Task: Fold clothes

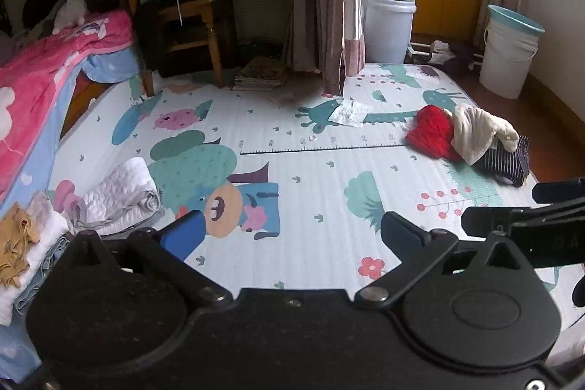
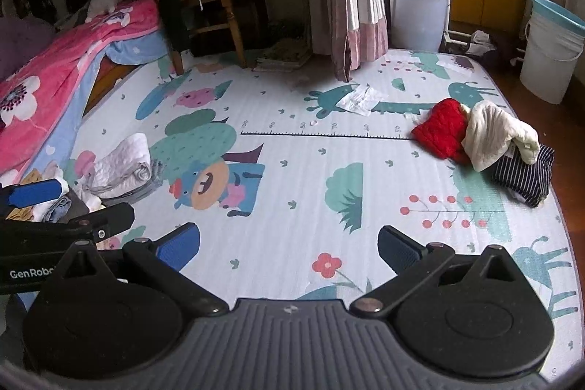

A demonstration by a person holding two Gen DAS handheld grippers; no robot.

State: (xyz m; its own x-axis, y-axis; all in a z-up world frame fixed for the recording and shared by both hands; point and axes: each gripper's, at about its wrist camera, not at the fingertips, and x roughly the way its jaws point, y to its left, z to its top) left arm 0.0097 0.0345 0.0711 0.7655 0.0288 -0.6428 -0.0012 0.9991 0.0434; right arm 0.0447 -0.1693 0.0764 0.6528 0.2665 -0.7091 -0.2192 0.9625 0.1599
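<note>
- Our left gripper [image 1: 292, 236], black with blue finger pads, hangs above the pale cartoon-printed foam play mat [image 1: 310, 167] with its jaws spread wide and nothing between them.
- Our right gripper [image 2: 289, 243], of the same build, is also wide open and empty over that mat; in its own view the left gripper's black body marked "GenRobo" sits just off its left finger.
- Ahead and to the right of both tools, near the mat's far right edge, lies the heap of unfolded clothes: a crumpled red knitted garment [image 1: 431, 130], a cream fleece garment [image 1: 479, 130] draped partly over it, and a dark navy pin-striped garment [image 1: 508, 163] touching the cream one on its right.
- Just beside the left finger of the left gripper, a white quilted garment [image 1: 117, 192] lies loosely rolled on the mat.
- Further left, at the mat's edge, we see a stack of folded pieces topped by a mustard-yellow cloth [image 1: 14, 243].
- A crumpled white paper sheet [image 1: 349, 112] lies far ahead, well apart from the clothes heap.
- Beyond the mat stand a wooden chair piled with fabrics [image 1: 182, 10], a white bucket holding a green plant [image 1: 387, 24] and a white bucket with a teal rim [image 1: 508, 53].
- A pink floral blanket [image 1: 44, 79] hangs over the bed on our far left.
</note>
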